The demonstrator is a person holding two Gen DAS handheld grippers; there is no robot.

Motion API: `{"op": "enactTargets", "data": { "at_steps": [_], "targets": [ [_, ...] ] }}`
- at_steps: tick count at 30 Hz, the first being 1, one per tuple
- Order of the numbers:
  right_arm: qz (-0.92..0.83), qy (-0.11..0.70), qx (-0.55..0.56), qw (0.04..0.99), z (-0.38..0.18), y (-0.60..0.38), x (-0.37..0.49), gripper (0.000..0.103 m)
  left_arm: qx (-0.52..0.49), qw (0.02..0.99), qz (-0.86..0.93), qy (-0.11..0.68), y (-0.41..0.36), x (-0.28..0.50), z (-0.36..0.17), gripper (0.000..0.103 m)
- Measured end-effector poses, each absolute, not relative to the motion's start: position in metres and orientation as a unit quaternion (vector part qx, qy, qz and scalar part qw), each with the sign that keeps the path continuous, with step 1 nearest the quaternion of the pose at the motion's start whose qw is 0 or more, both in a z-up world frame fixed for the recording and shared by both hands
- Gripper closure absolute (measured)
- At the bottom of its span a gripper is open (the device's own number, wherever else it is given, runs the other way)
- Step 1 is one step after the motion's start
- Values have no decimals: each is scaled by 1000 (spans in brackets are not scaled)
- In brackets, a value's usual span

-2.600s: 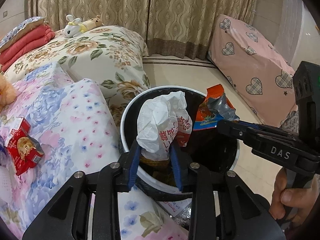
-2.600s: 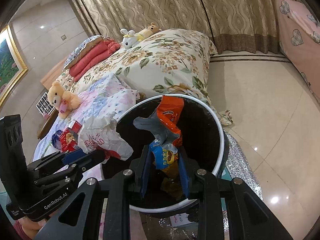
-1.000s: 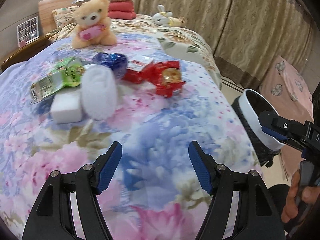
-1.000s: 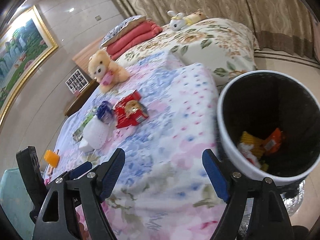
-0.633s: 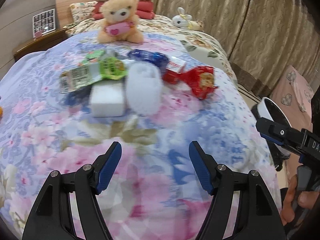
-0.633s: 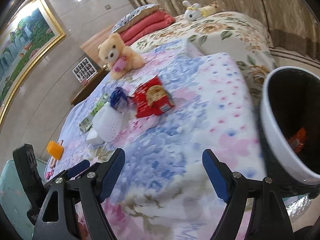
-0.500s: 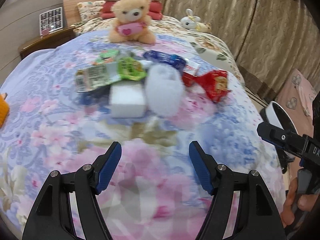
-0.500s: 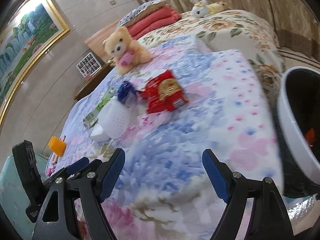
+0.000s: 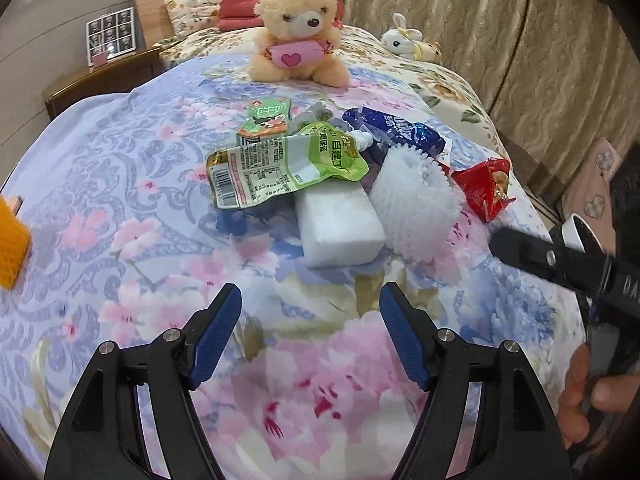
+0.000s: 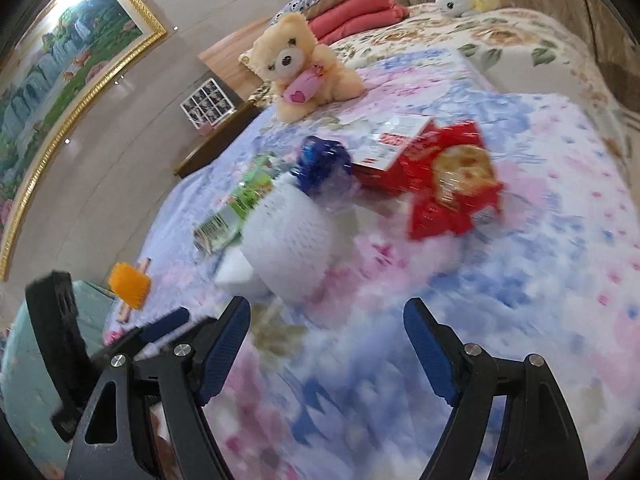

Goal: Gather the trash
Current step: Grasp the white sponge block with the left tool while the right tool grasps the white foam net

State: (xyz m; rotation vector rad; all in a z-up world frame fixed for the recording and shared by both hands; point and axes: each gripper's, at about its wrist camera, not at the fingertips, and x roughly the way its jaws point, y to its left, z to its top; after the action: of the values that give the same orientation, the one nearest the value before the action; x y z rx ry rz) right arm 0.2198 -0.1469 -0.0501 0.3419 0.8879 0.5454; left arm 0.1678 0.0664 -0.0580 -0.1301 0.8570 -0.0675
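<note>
Trash lies in a heap on the flowered bedspread [image 9: 120, 200]: a green pouch [image 9: 280, 164], a small green carton [image 9: 266, 116], a white foam block [image 9: 340, 224], a white foam net [image 9: 416, 200], a blue wrapper [image 9: 400, 130] and a red snack bag [image 9: 486, 186]. My left gripper [image 9: 310, 292] hovers short of the foam block, its jaws opening with nothing between them. My right gripper [image 10: 327, 304] stands open and empty, just short of the foam net [image 10: 292, 236], with the red bag [image 10: 452, 184] and a red-and-white box [image 10: 384, 152] beyond.
A teddy bear [image 9: 298, 40] sits behind the heap, with pillows and a toy rabbit [image 9: 404, 38] further back. An orange object [image 9: 10, 240] lies at the bed's left edge. The white rim of the bin [image 9: 576, 232] shows at the right, behind the right gripper's arm. Curtains hang beyond.
Both grippers have swung away from the bin and closed in on the heap of trash, which now sits nearer and more central. The bin has left the right wrist view.
</note>
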Motion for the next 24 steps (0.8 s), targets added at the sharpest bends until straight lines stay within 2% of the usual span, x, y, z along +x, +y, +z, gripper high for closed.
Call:
{"op": "enactTargets", "data": {
  "at_steps": [4, 6, 8, 11, 16, 18, 24],
  "targets": [
    [274, 426, 159, 847, -53, -127, 239, 30, -62, 903, -38, 423, 66, 178, -63, 28],
    [274, 431, 157, 845, -56, -123, 243, 42, -60, 901, -41, 427, 62, 184, -65, 28],
    [278, 446, 161, 836, -67, -119, 255, 67, -59, 901, -44, 429, 58, 188, -66, 28],
    [276, 437, 163, 840, -65, -126, 253, 80, -55, 902, -47, 425, 49, 194, -65, 28],
    [266, 430, 170, 846, -59, -145, 241, 83, -31, 907, -23, 420, 37, 212, -69, 29],
    [262, 431, 179, 845, -59, -156, 234, 83, -45, 904, -37, 424, 40, 218, -72, 55],
    [260, 425, 200, 844, -56, -178, 209, 84, -54, 906, -60, 415, 39, 200, -67, 57]
  ]
}}
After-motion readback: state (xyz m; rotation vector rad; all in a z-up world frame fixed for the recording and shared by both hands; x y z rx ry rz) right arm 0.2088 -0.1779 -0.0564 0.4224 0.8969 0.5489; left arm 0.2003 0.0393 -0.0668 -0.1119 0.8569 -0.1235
